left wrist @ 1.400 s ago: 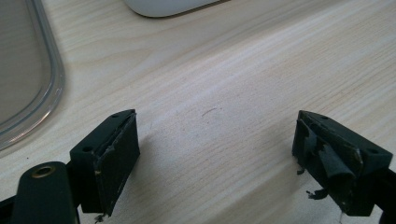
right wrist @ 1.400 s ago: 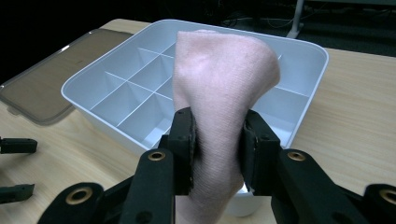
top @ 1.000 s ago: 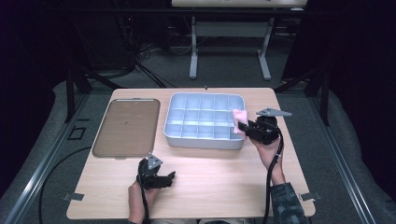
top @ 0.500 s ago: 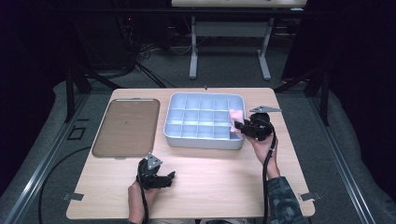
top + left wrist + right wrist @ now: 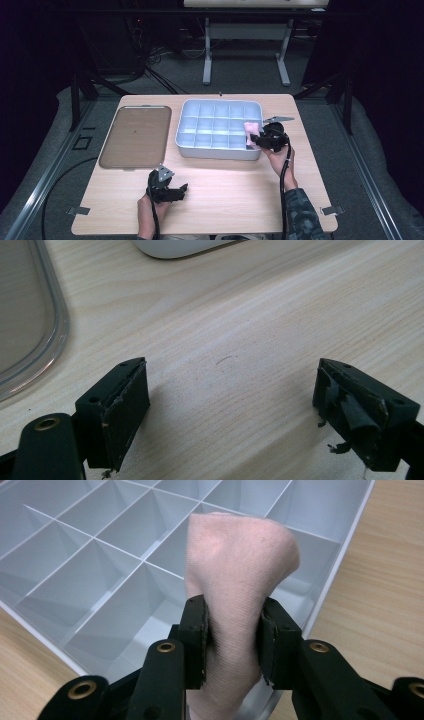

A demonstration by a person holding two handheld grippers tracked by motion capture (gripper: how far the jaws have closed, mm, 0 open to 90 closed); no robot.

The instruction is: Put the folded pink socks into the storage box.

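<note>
the right gripper (image 5: pixel 232 640) is clamped on a pink cloth (image 5: pixel 235 580), held over the right end of the white divided tray (image 5: pixel 190 145). the left gripper (image 5: pixel 232 405) rests spread wide on the table (image 5: pixel 230 195), holding nothing.

The sock (image 5: pixel 235 605) is pale pink with a fine knitted rib, plain otherwise. The right claw (image 5: pixel 234 640) pinching it is matt black with brass-coloured rivets. The divided tray (image 5: pixel 218 131), at the centre of the high view, is light blue-grey all over, walls and partitions alike. Left of it the flat tray (image 5: pixel 136 136) is brownish with a clear, shiny rim. The surface (image 5: pixel 235 190) is light wood with a straight pale grain. The left claw (image 5: pixel 230 405) is black, its pads (image 5: pixel 127 405) frayed at the edges
</note>
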